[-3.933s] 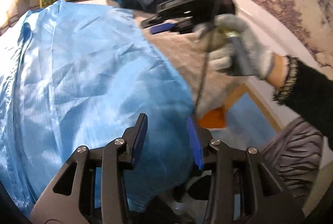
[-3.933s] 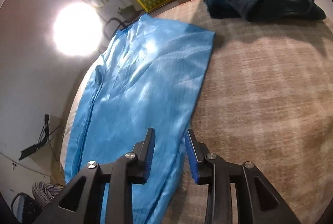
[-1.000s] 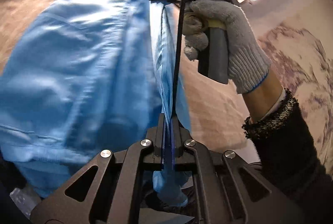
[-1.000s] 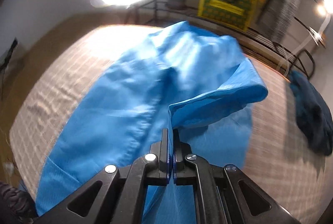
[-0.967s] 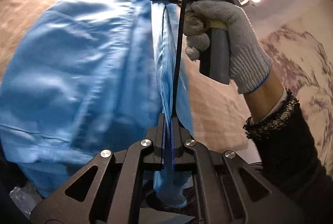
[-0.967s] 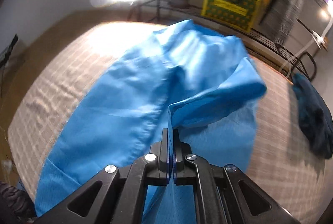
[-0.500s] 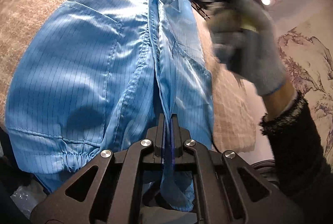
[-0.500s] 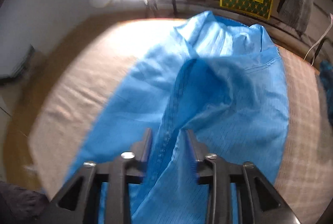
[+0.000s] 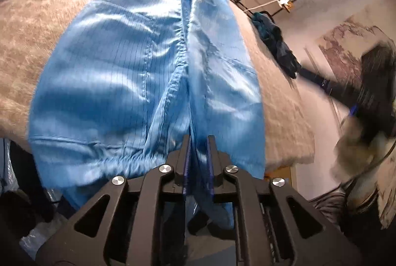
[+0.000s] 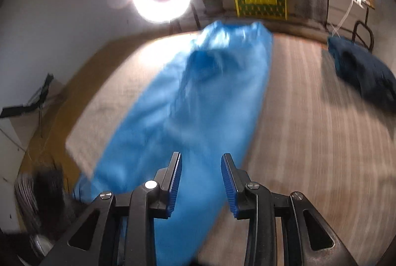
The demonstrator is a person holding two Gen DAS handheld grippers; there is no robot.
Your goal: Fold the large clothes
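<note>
Blue, thin-striped fabric of the large garment (image 9: pixel 128 73) lies spread lengthwise over the beige checked bed (image 9: pixel 32 26), its hem hanging off the near edge. My left tool (image 9: pixel 198 157) has a fold of that hem between its jaws; they have just been opening a little and stand a narrow gap apart, the cloth draped through. My right tool (image 10: pixel 201 182) hangs above the bed beside the garment (image 10: pixel 198 102), jaws spread with nothing between them. In the left view it shows only as a dark blur at the right edge. A dark blue bundle of cloth (image 10: pixel 363 73) sits well apart on the far side.
</note>
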